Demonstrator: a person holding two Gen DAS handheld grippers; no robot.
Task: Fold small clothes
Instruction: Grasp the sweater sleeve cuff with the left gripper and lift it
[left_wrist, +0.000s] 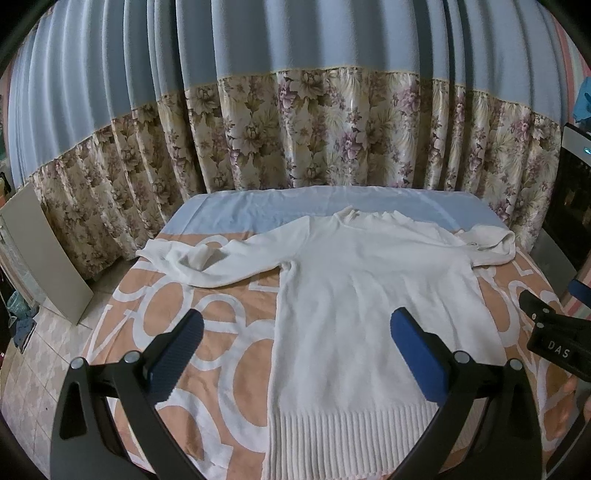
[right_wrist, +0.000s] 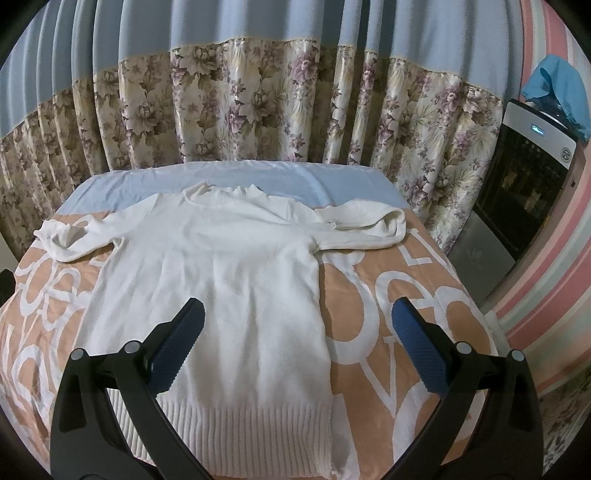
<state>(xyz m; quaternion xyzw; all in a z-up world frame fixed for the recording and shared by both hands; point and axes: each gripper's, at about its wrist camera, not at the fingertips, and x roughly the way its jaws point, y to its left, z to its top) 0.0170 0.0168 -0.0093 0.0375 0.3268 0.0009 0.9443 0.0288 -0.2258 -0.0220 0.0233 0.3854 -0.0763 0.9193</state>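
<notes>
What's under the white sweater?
The white sweater lies flat on an orange-and-white patterned cover, with a light blue sheet beneath its collar. Whatever lies directly under the body is hidden.

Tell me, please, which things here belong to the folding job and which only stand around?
For the job:
- white knit sweater, spread flat
- left gripper, jaws open
- right gripper, jaws open
- bed cover under the sweater

Only standing around:
- floral curtain
- water dispenser
- blue cloth on it
- board leaning at left
</notes>
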